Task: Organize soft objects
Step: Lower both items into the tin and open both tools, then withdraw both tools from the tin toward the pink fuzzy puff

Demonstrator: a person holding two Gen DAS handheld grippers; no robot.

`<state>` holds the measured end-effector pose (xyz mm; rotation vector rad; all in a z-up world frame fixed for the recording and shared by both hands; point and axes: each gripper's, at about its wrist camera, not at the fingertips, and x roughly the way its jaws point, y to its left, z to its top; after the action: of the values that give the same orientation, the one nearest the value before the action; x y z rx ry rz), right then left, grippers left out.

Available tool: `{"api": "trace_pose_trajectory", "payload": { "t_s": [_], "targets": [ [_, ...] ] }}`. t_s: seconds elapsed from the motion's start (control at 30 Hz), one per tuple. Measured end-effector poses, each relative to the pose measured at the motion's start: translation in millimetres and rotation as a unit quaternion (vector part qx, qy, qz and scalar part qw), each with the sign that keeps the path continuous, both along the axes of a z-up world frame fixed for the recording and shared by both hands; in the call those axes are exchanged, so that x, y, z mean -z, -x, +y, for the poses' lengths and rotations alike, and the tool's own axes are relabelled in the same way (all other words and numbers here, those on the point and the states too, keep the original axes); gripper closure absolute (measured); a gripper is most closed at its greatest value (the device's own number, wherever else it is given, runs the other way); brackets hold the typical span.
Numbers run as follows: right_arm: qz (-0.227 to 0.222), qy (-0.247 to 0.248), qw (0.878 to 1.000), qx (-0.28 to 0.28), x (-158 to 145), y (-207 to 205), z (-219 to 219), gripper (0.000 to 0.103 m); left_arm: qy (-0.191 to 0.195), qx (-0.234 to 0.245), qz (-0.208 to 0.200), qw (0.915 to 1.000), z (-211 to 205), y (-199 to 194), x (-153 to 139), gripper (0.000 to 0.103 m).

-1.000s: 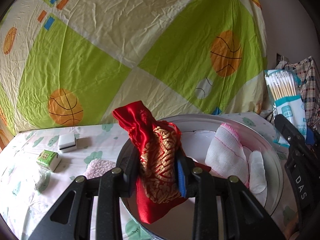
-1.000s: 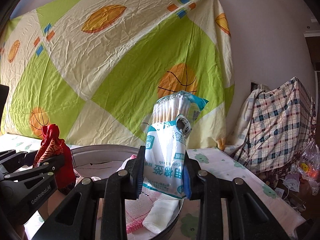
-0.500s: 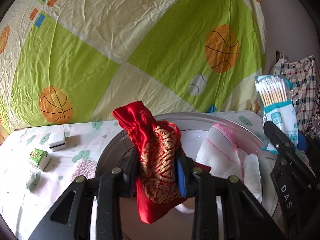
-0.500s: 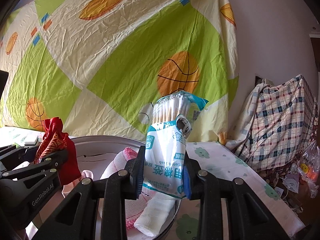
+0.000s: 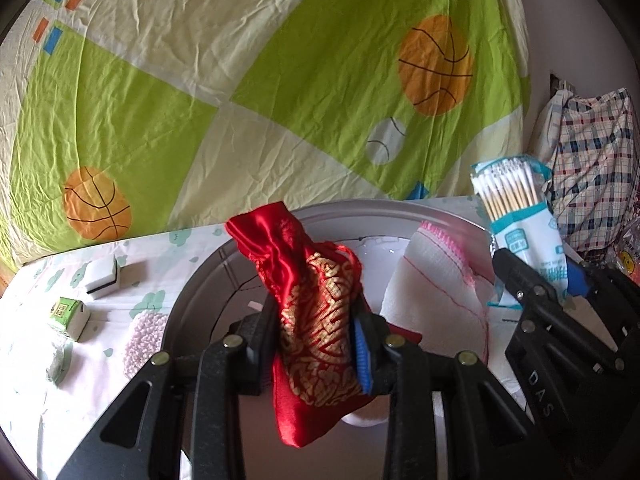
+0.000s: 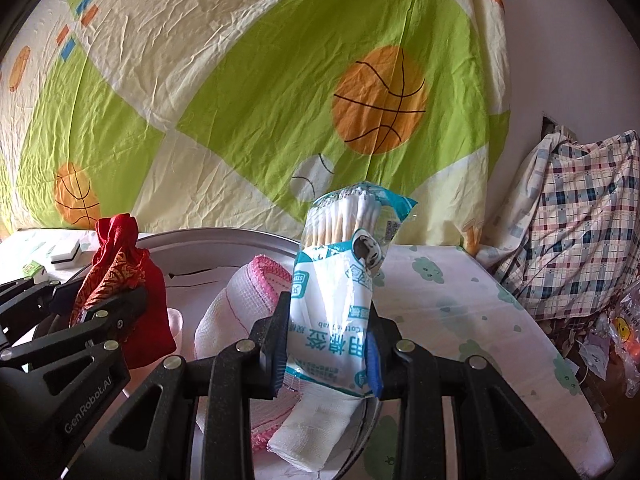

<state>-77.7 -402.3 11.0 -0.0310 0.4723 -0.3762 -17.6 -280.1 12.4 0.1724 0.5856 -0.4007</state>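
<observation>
My left gripper (image 5: 316, 344) is shut on a red and gold drawstring pouch (image 5: 316, 312) and holds it above the round metal basin (image 5: 208, 280). The pouch also shows at the left of the right wrist view (image 6: 120, 280). My right gripper (image 6: 326, 344) is shut on a pack of cotton swabs (image 6: 340, 276), held upright over the basin's right side (image 6: 224, 236). The pack shows at the right of the left wrist view (image 5: 520, 216). A white cloth with pink edging (image 5: 436, 280) and a rolled white bandage (image 6: 316, 428) lie in the basin.
On the patterned tablecloth left of the basin lie a white and black block (image 5: 102, 274), a small green box (image 5: 68, 314), a pale pink fluffy pad (image 5: 140, 340) and a white wad (image 5: 54, 356). A basketball-print sheet (image 5: 240, 80) hangs behind. A plaid bundle (image 6: 580, 220) sits at right.
Both grippers have moved forward over the basin with their loads still held. The basin and cloth sit closer and lower in both views.
</observation>
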Motion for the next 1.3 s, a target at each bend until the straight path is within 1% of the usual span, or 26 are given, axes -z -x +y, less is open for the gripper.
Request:
{"api": "trace_pose_trajectory", "payload": {
  "t_s": [0.2, 0.23, 0.27, 0.3, 0.33, 0.4, 0.47, 0.5, 0.57, 0.63, 0.67, 0.7, 0.73, 0.77, 0.83, 0.87, 0.93, 1.03, 1.1, 1.23, 1.3],
  "targets": [
    [0.02, -0.002, 1.0, -0.019, 4, -7, 4, 0.069, -0.027, 0.001, 0.02, 0.9994, -4, -6, 3, 0.071],
    [0.021, -0.002, 1.0, -0.023, 5, -7, 4, 0.069, -0.031, 0.002, 0.021, 0.9993, -5, -6, 4, 0.068],
    [0.023, -0.002, 0.999, -0.025, 5, -8, 5, 0.068, -0.034, 0.0, 0.021, 0.9992, -5, -7, 4, 0.067],
    [0.024, -0.003, 0.999, -0.027, 5, -8, 5, 0.068, -0.033, -0.003, 0.02, 0.9992, -4, -6, 3, 0.063],
    [0.024, -0.005, 0.999, -0.029, 5, -8, 4, 0.068, -0.032, -0.005, 0.017, 0.9993, -3, -6, 2, 0.058],
    [0.025, -0.009, 0.999, -0.037, 6, -9, 4, 0.067, -0.037, -0.008, 0.01, 0.9992, -2, -6, 2, 0.054],
    [0.026, -0.012, 0.999, -0.044, 6, -10, 4, 0.067, -0.045, -0.012, 0.004, 0.9989, -2, -6, 1, 0.047],
    [0.026, -0.014, 0.998, -0.051, 6, -10, 5, 0.067, -0.047, -0.008, 0.001, 0.9989, -3, -5, 1, 0.041],
    [0.025, -0.017, 0.998, -0.051, 6, -10, 4, 0.063, -0.051, -0.019, -0.015, 0.9984, -2, -3, -1, 0.033],
    [0.02, -0.029, 0.998, -0.047, 6, -8, -1, 0.056, -0.05, -0.03, -0.031, 0.9978, 2, -2, -3, 0.02],
    [0.015, -0.036, 0.998, -0.046, 5, -7, -3, 0.054, -0.045, -0.033, -0.034, 0.9979, 5, -2, -3, 0.016],
    [0.009, -0.042, 0.998, -0.045, 4, -5, -5, 0.052, -0.038, -0.038, -0.035, 0.998, 8, -2, -5, 0.006],
    [0.003, -0.046, 0.998, -0.044, 3, -3, -7, 0.052, -0.028, -0.043, -0.038, 0.998, 12, -2, -6, 0.0],
    [-0.004, -0.05, 0.998, -0.044, 2, -1, -8, 0.051, -0.016, -0.048, -0.043, 0.9978, 16, -1, -9, 0.0],
    [-0.021, -0.062, 0.997, -0.043, -1, 3, -10, 0.039, 0.008, -0.052, -0.059, 0.9969, 24, 2, -14, 0.0],
    [-0.032, -0.067, 0.996, -0.042, -2, 6, -11, 0.037, 0.017, -0.052, -0.066, 0.9963, 26, 4, -17, 0.0],
    [-0.052, -0.075, 0.995, -0.041, -6, 12, -13, 0.03, 0.031, -0.052, -0.079, 0.995, 31, 7, -21, 0.0],
    [-0.086, -0.075, 0.993, -0.035, -12, 22, -12, 0.023, 0.042, -0.052, -0.095, 0.9932, 36, 12, -24, 0.0],
    [-0.103, -0.073, 0.992, -0.025, -14, 27, -13, 0.022, 0.044, -0.056, -0.104, 0.992, 38, 14, -25, 0.0],
    [-0.125, -0.058, 0.99, 0.002, -16, 34, -10, 0.022, 0.05, -0.068, -0.111, 0.9902, 45, 16, -23, 0.0],
    [-0.138, -0.049, 0.989, 0.01, -17, 38, -8, 0.022, 0.046, -0.075, -0.126, 0.9881, 46, 20, -20, 0.0]
  ]
}}
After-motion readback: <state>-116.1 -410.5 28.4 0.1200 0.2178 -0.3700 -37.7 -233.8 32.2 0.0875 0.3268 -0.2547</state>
